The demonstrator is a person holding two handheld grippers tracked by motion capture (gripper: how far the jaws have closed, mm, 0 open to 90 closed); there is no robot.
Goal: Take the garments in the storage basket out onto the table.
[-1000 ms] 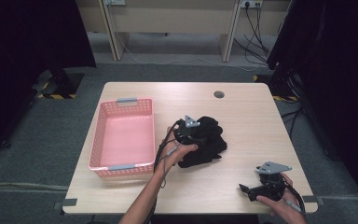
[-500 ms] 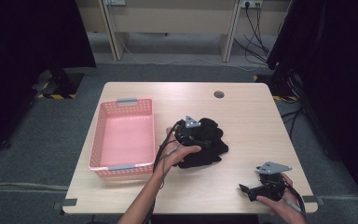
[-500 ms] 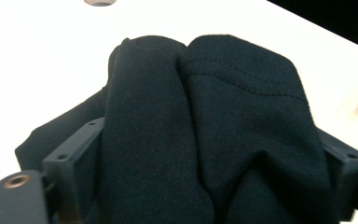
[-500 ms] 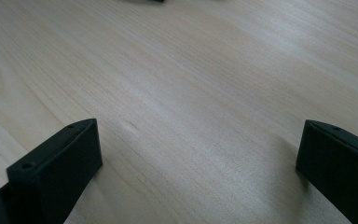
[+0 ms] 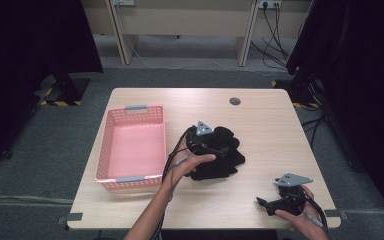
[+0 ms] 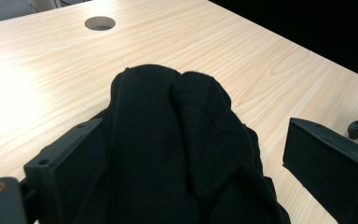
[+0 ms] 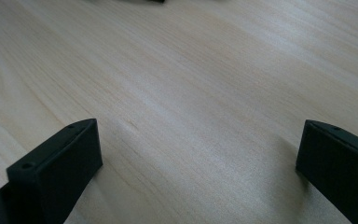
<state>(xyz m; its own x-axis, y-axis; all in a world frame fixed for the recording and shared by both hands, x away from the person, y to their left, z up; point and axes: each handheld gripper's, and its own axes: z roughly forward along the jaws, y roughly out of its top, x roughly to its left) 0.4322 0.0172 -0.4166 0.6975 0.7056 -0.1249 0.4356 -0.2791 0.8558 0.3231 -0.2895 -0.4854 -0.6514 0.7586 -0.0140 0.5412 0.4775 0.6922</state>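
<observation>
Your light wooden table (image 5: 270,130) stands on grey carpet (image 5: 40,150). Your left gripper (image 6: 191,186) has just been opening wide around black knitted cloth (image 6: 168,140); your right gripper (image 7: 196,172) gapes empty.

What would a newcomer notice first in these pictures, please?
Probably the black cloth bunched mid-table, with the left gripper at it; its jaws have just been opening, the cloth between them. Next, the pink basket to its left, and the right gripper open near the table's front right corner.

On the light wooden table (image 5: 260,125) we see the pink plastic basket (image 5: 132,147) at the left. Just right of it, near the middle, lies the black knitted cloth (image 5: 220,157). Behind the cloth is the round cable hole (image 5: 235,101).
</observation>
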